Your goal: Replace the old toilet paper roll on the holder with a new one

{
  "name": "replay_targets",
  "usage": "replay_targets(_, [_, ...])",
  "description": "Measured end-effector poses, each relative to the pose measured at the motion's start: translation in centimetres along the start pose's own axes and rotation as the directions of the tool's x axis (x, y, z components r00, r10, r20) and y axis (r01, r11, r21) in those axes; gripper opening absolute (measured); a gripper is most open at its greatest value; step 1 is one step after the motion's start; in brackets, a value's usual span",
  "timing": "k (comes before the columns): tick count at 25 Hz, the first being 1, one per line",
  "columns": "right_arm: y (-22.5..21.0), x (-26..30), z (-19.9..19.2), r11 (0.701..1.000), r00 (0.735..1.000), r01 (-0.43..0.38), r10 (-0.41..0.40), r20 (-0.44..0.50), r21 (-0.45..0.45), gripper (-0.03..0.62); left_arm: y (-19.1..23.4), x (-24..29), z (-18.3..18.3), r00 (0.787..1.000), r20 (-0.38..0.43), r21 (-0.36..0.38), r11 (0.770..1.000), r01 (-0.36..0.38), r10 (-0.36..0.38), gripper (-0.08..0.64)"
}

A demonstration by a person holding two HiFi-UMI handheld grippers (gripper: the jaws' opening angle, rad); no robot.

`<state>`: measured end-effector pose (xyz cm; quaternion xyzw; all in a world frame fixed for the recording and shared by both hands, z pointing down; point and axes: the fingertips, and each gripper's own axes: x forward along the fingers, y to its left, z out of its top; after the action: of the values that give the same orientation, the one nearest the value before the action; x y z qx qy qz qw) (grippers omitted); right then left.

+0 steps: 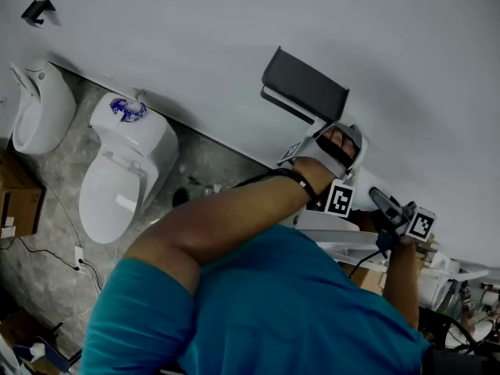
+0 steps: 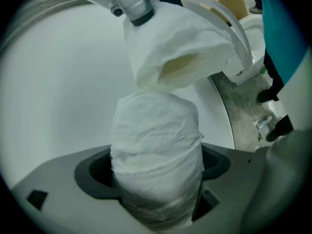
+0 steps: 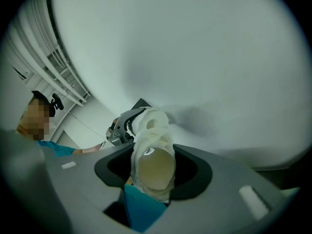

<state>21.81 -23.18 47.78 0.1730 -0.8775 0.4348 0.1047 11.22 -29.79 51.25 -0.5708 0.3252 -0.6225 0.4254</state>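
Observation:
A black toilet-paper holder (image 1: 305, 84) is fixed to the pale wall. Just below it is my left gripper (image 1: 337, 148), shut on a full white new roll (image 2: 156, 145) that stands upright between its jaws (image 2: 156, 179). My right gripper (image 1: 388, 207) is lower and to the right. It is shut on the thin old roll (image 3: 153, 165), whose tan cardboard core faces the camera. The two grippers point at each other. In the left gripper view the squashed old roll (image 2: 178, 57) hangs right above the new one. In the right gripper view the new roll (image 3: 152, 119) shows just behind the old one.
A white toilet (image 1: 121, 170) and a second white fixture (image 1: 39, 108) stand on the grey floor at the left. A cardboard box (image 1: 19, 201) and cables lie near them. A white fixture (image 1: 344, 237) sits under the grippers. The person's arm and teal shirt fill the lower head view.

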Motion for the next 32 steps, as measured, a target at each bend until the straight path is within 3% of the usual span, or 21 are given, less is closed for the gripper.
replay_targets(14, [1.1, 0.6, -1.1, 1.0, 1.0, -0.008, 0.008, 0.023, -0.017, 0.196, -1.3, -0.4, -1.4, 0.999, 0.017, -0.04, 0.999, 0.028, -0.028, 0.48])
replay_targets(32, [0.6, 0.5, -1.4, 0.999, 0.995, -0.046, 0.045, 0.093, 0.007, 0.196, -0.2, -0.3, -4.0, 0.993, 0.041, -0.153, 0.983, -0.099, 0.107, 0.48])
